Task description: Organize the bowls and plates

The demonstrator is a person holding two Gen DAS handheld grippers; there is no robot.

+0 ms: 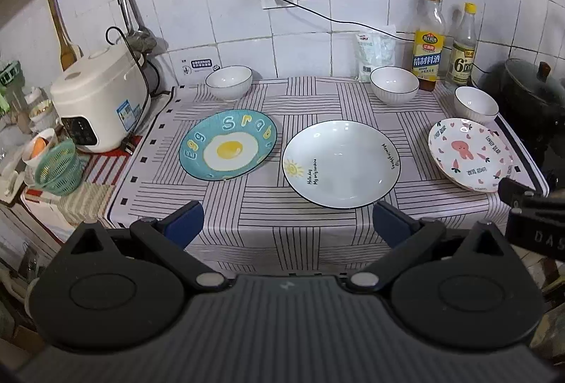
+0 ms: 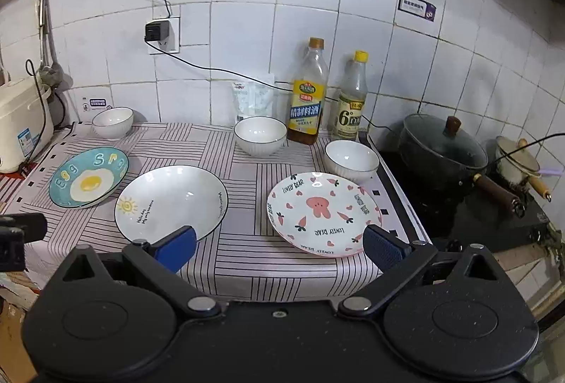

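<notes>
The right gripper, fingers apart and empty, sits nearest the pink rabbit-print ceramic plate, just ahead; the left gripper is likewise spread.

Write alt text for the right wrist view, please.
Three plates and three white bowls lie apart on a striped cloth. The open right gripper hovers before them, holding nothing. Two bottles stand behind.

blue plate: "Egg" | white plate: "Hello day" | pink plate: "LOVELY BEAR" | bottle: "6°"
</notes>
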